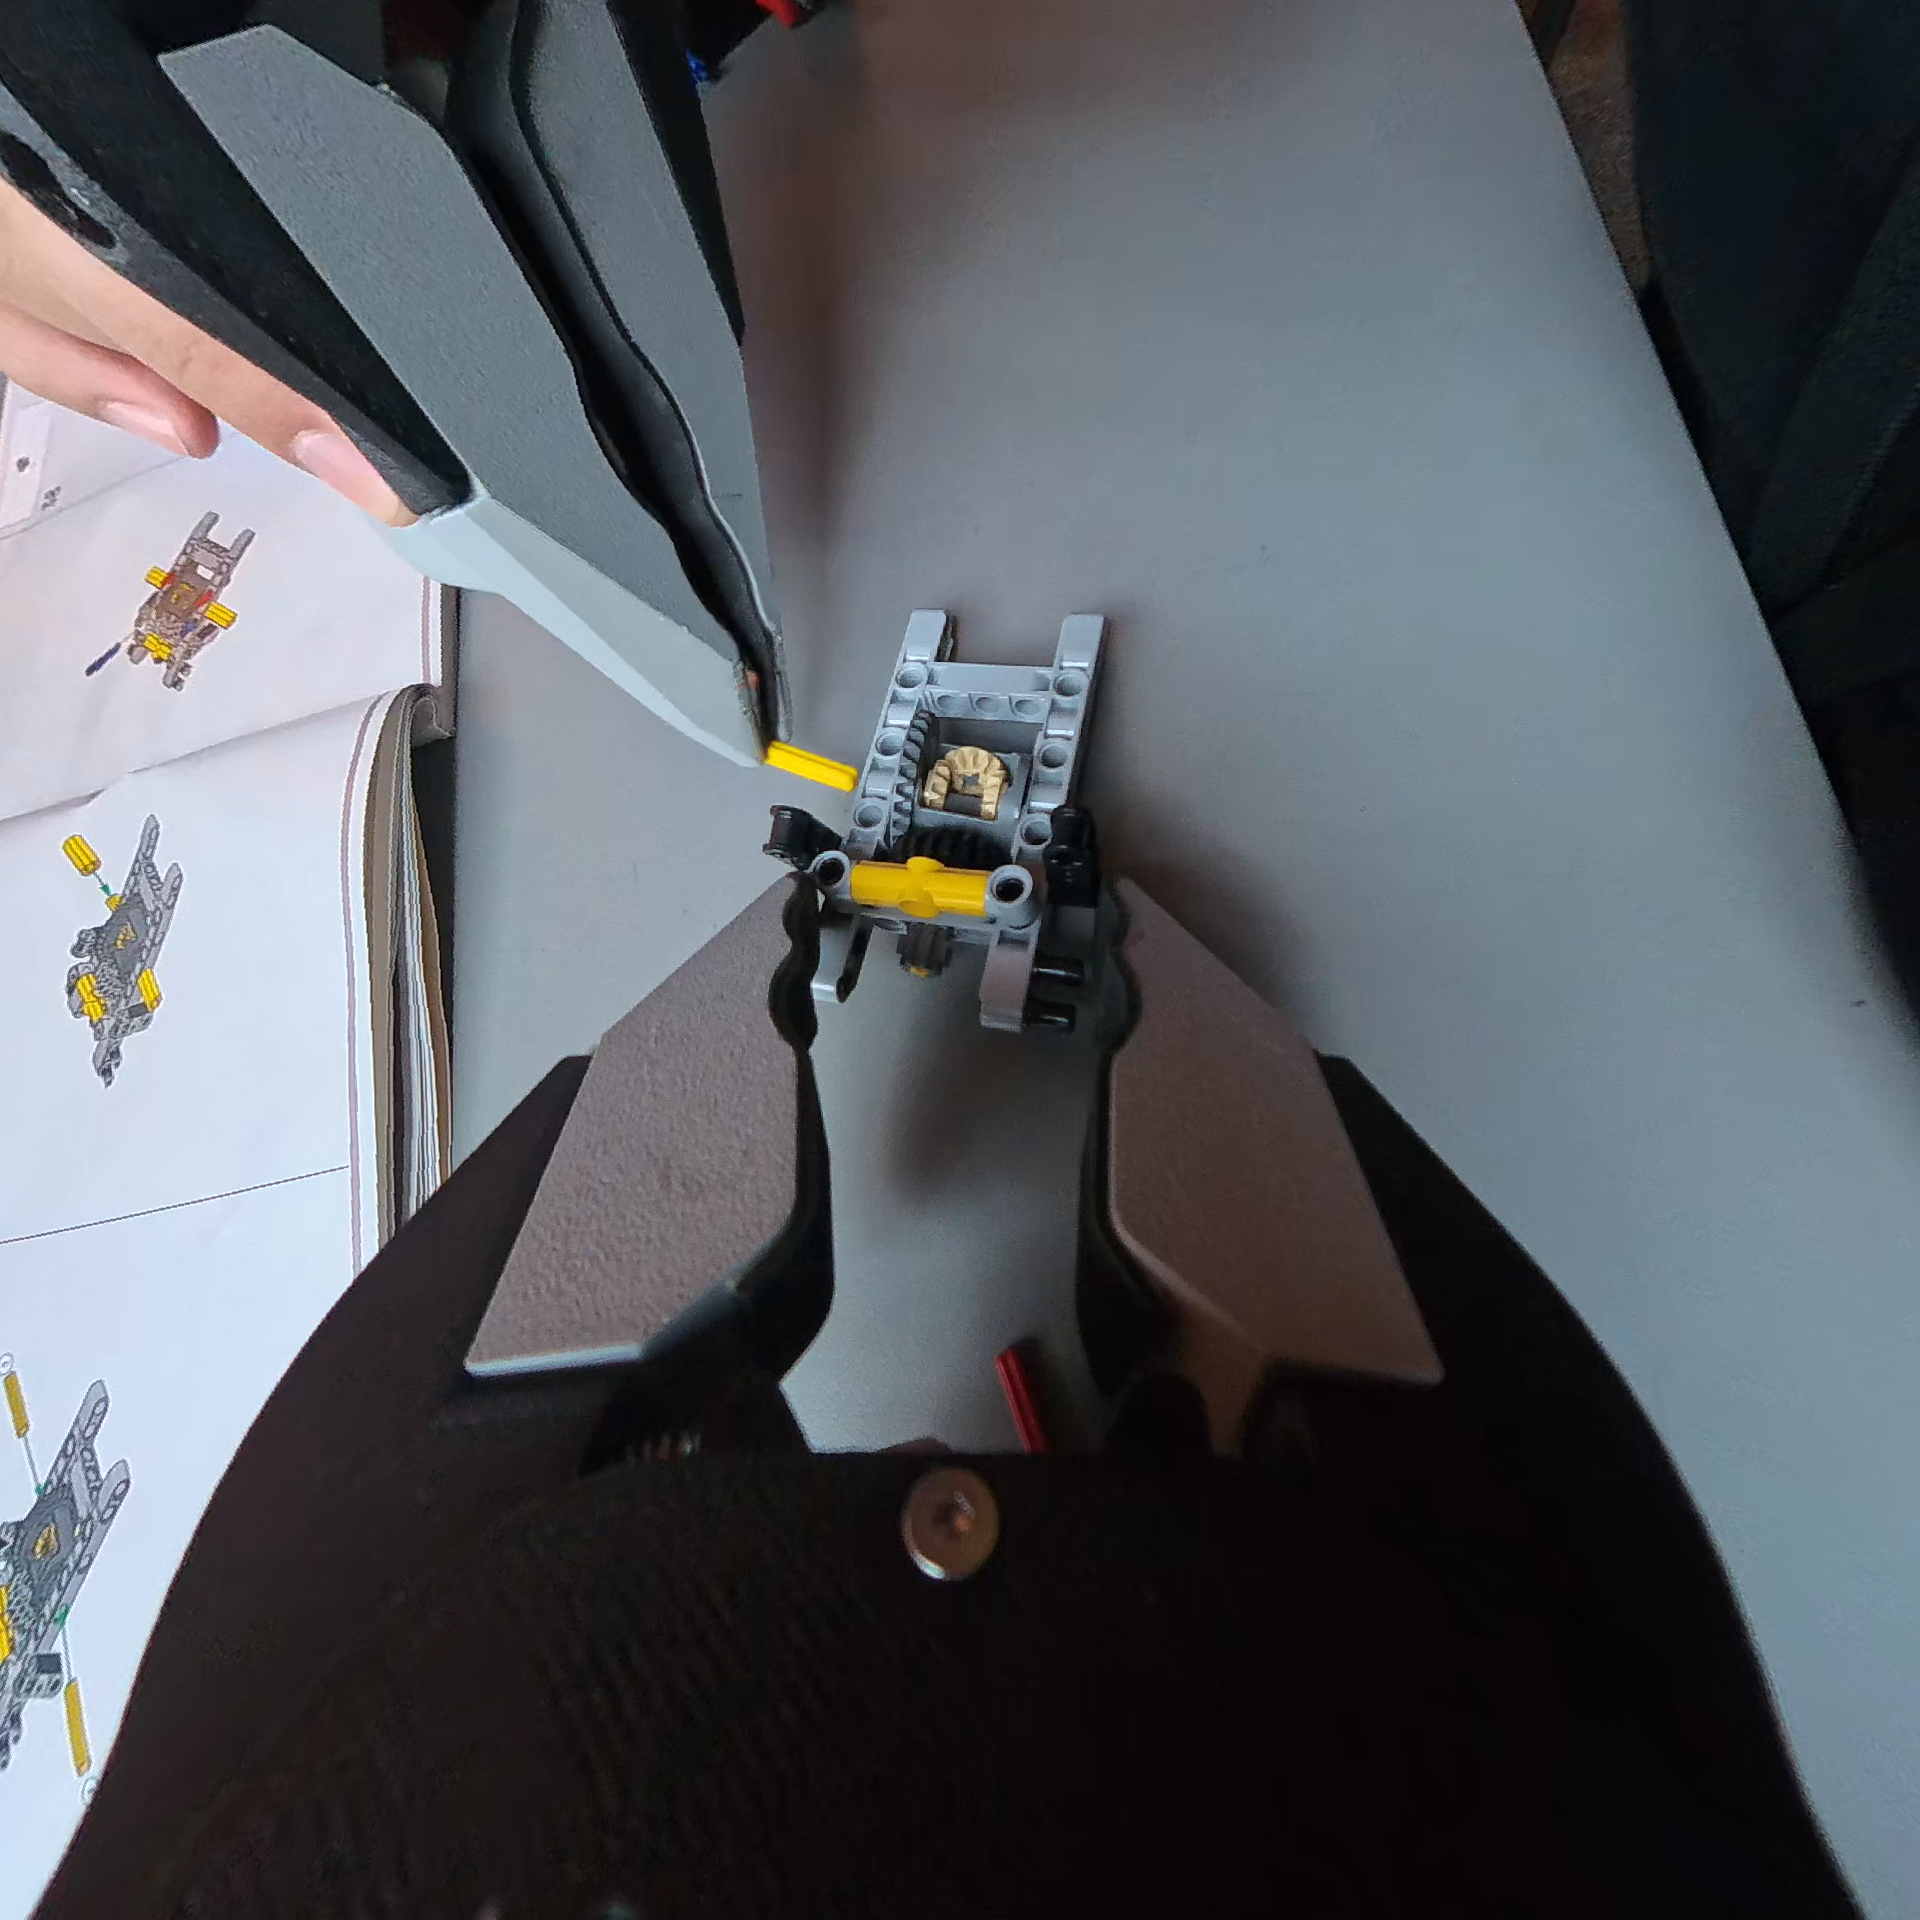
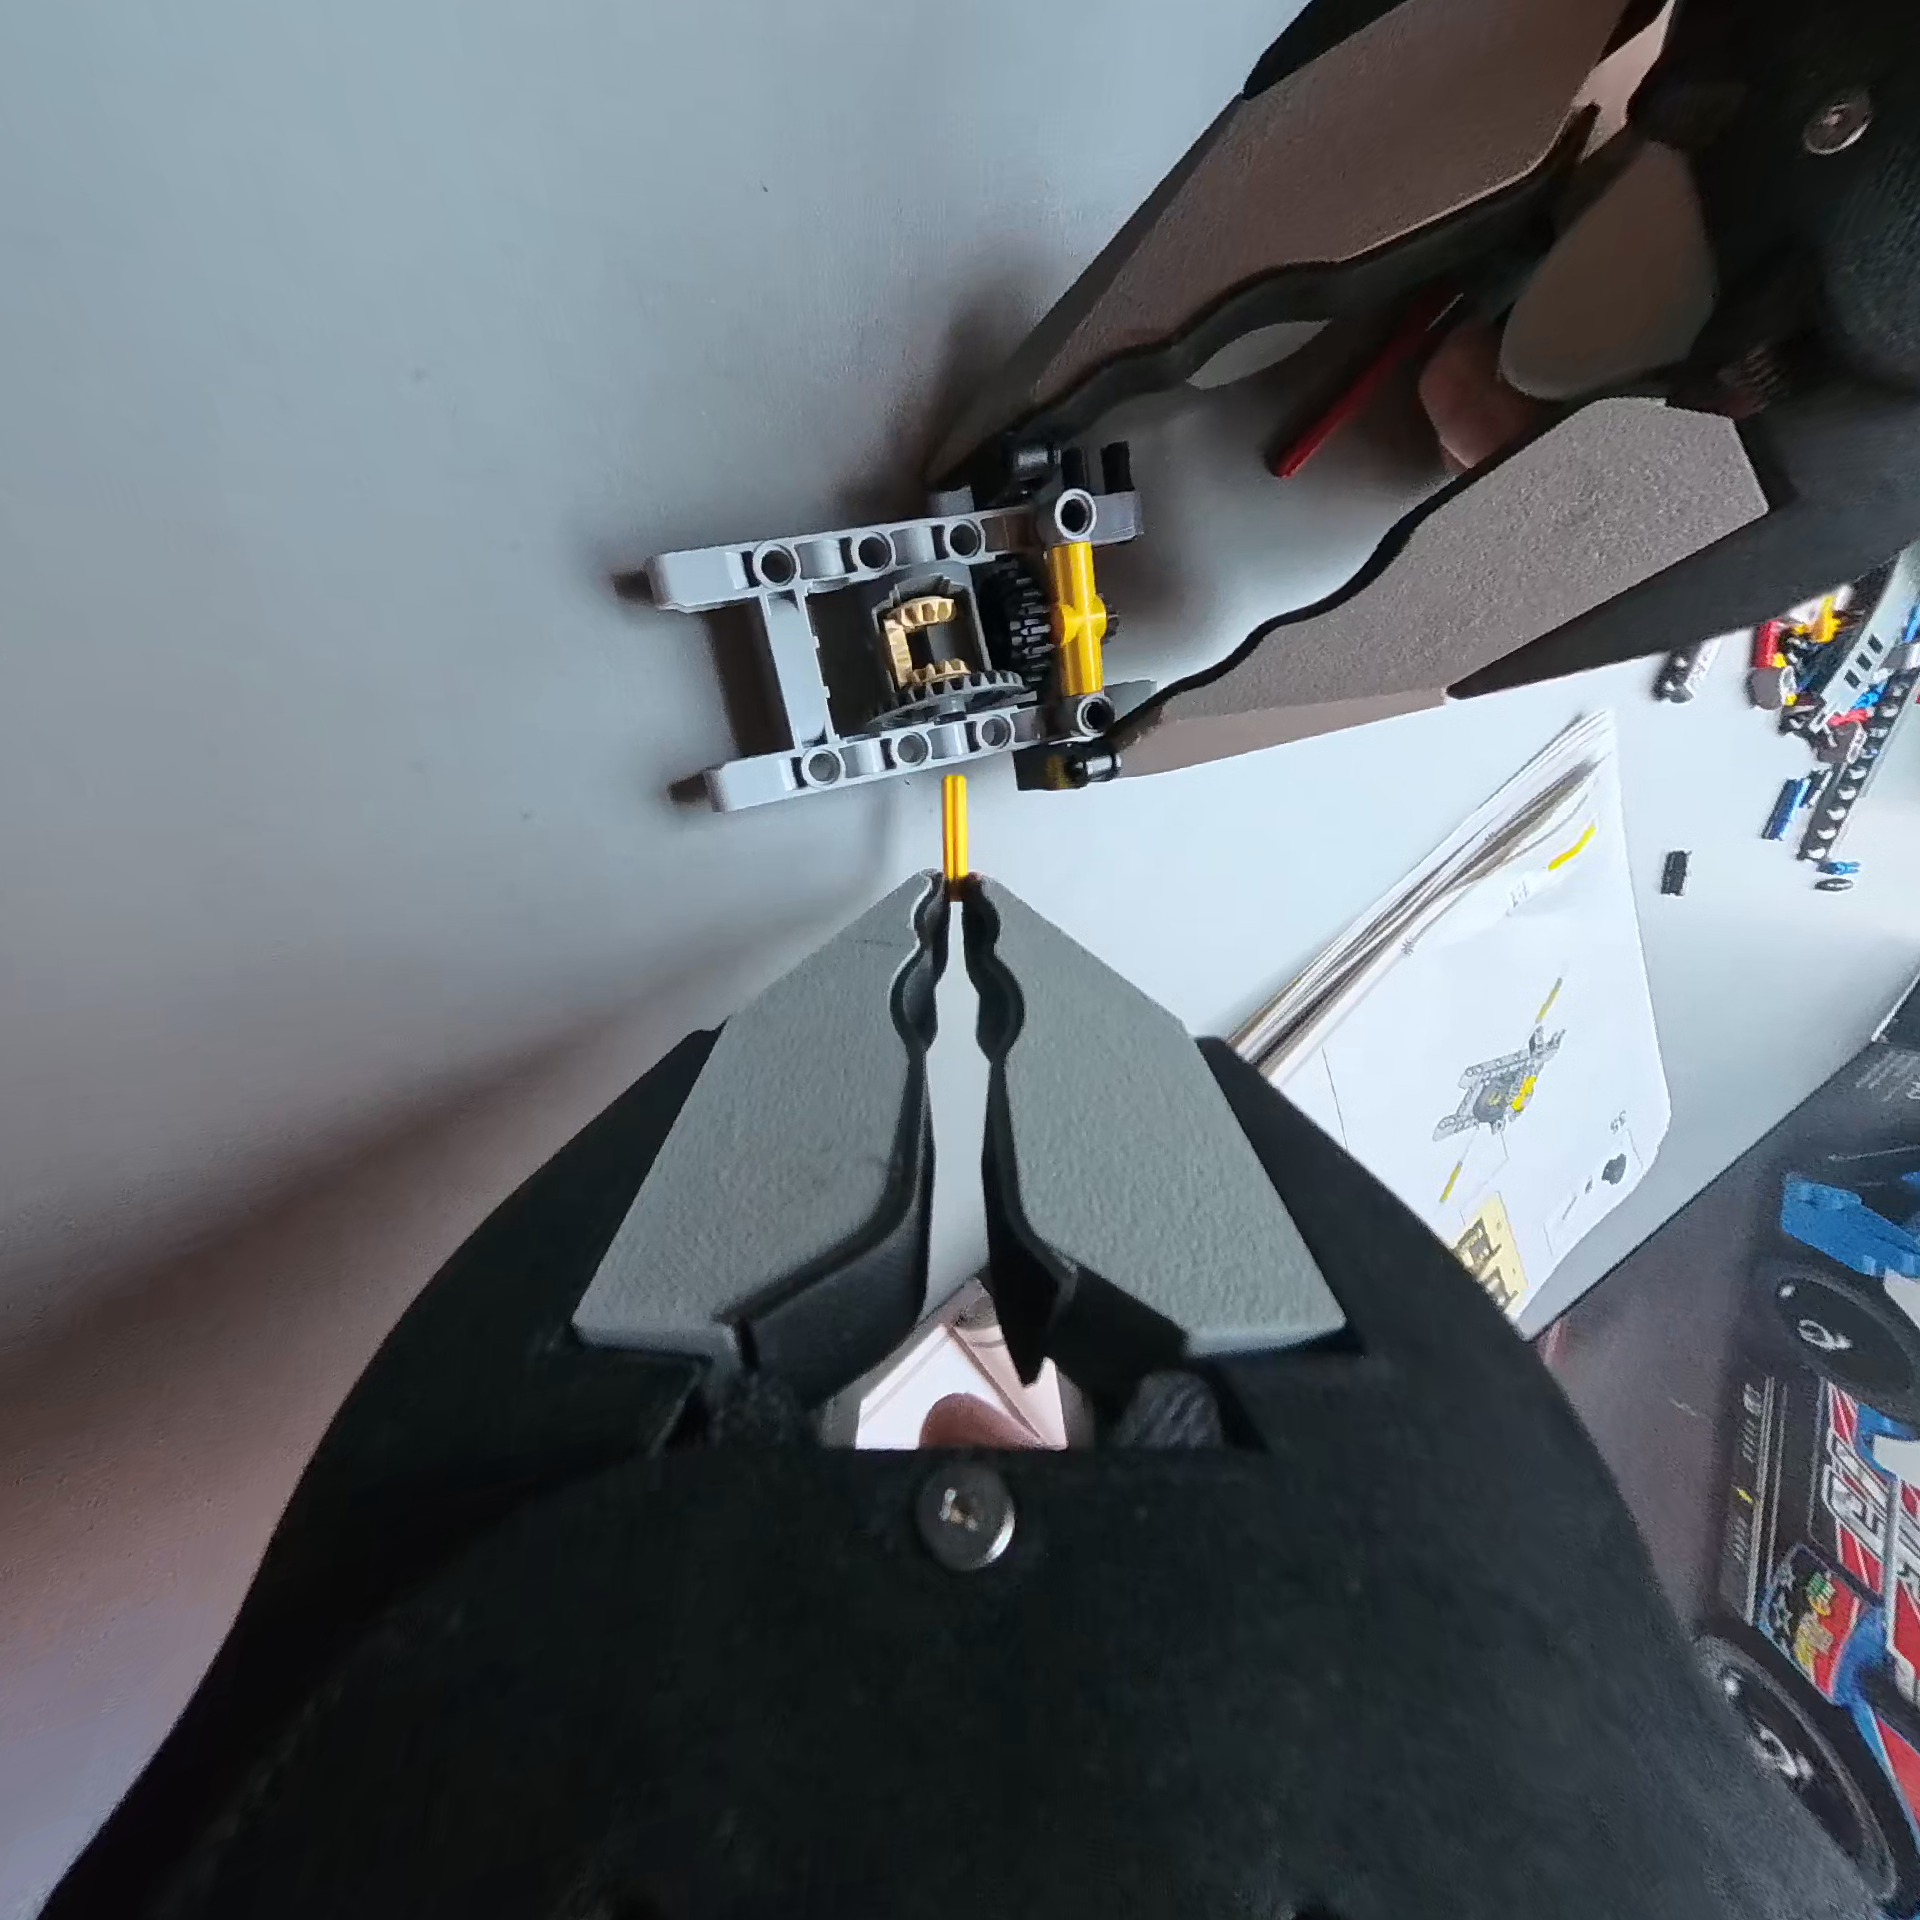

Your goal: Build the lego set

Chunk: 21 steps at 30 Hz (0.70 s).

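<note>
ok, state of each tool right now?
Left tool: closed on the grey assembly.
Right tool: closed on a yellow axle.

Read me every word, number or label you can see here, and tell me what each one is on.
Booklet: small printed numbers beside the step drawings; I don't copy writing out.
Box: bold lettering and sticker marks on the pictured car, partly cut off and blurred; not quoted either.
Model: no writing visible.
</note>
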Each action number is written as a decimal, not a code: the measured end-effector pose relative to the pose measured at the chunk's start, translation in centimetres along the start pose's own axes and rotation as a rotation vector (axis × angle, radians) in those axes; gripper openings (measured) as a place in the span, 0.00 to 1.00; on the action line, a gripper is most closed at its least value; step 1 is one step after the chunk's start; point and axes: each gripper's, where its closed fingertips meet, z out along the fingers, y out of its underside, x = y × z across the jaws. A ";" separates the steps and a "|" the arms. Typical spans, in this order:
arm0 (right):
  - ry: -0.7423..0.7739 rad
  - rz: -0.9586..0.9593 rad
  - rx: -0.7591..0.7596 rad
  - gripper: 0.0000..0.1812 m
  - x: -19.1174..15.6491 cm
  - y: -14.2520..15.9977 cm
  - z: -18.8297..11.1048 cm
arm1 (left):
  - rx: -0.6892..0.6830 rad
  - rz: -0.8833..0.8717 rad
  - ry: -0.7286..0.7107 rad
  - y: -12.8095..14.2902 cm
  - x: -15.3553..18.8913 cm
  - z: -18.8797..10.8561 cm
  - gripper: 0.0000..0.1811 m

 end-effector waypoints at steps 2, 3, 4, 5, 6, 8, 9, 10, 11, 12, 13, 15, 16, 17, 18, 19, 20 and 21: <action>0.004 -0.008 0.002 0.00 0.0 -0.1 0.1 | 0.000 0.000 0.000 0.0 0.0 0.0 0.28; 0.006 -0.008 0.006 0.00 0.1 -0.1 0.1 | 0.000 0.001 0.000 0.0 0.0 0.0 0.28; 0.008 -0.007 0.010 0.00 0.1 -0.2 0.1 | 0.000 0.000 0.000 0.0 0.0 0.0 0.28; 0.010 -0.009 0.010 0.00 0.1 -0.2 0.2 | 0.000 -0.001 0.001 0.0 0.0 0.0 0.28; 0.012 -0.010 0.010 0.00 0.1 -0.2 0.2 | 0.000 0.000 0.000 0.0 0.0 0.0 0.28; 0.013 -0.013 0.012 0.00 0.2 -0.2 0.1 | 0.000 0.000 0.000 0.0 0.0 0.0 0.28; 0.008 -0.015 0.014 0.00 0.1 -0.2 0.2 | 0.000 0.000 0.000 0.0 0.0 0.0 0.28; 0.004 -0.016 0.016 0.00 0.0 -0.2 0.2 | 0.000 0.000 0.001 0.0 0.0 0.0 0.28; 0.001 -0.019 0.014 0.00 0.0 -0.2 0.2 | 0.000 -0.001 0.001 0.0 0.0 0.0 0.28; 0.000 -0.026 0.012 0.00 -0.1 -0.2 0.3 | 0.000 -0.002 0.002 0.0 0.0 0.0 0.28; 0.002 -0.034 0.013 0.00 0.0 -0.2 0.3 | -0.001 -0.003 0.003 0.0 0.0 0.0 0.28; 0.009 -0.050 0.022 0.00 0.1 -0.4 0.4 | -0.001 -0.003 0.003 0.0 0.0 0.0 0.28; 0.018 -0.064 0.021 0.00 0.1 -0.4 0.4 | -0.001 -0.003 0.003 0.0 0.0 0.0 0.28; 0.033 -0.078 0.023 0.00 0.1 -0.4 0.5 | -0.001 -0.002 0.003 0.0 0.0 0.0 0.28; 0.048 -0.090 0.024 0.00 0.1 -0.4 0.6 | -0.001 -0.002 0.004 0.0 0.0 0.0 0.28; 0.064 -0.097 0.024 0.00 0.2 -0.5 0.6 | 0.000 -0.001 0.003 0.0 0.0 0.0 0.28; 0.079 -0.101 0.025 0.00 0.2 -0.5 0.6 | 0.000 0.000 0.004 0.0 0.0 0.0 0.28; 0.093 -0.105 0.025 0.00 0.2 -0.5 0.6 | 0.000 0.000 0.005 0.0 0.0 0.0 0.28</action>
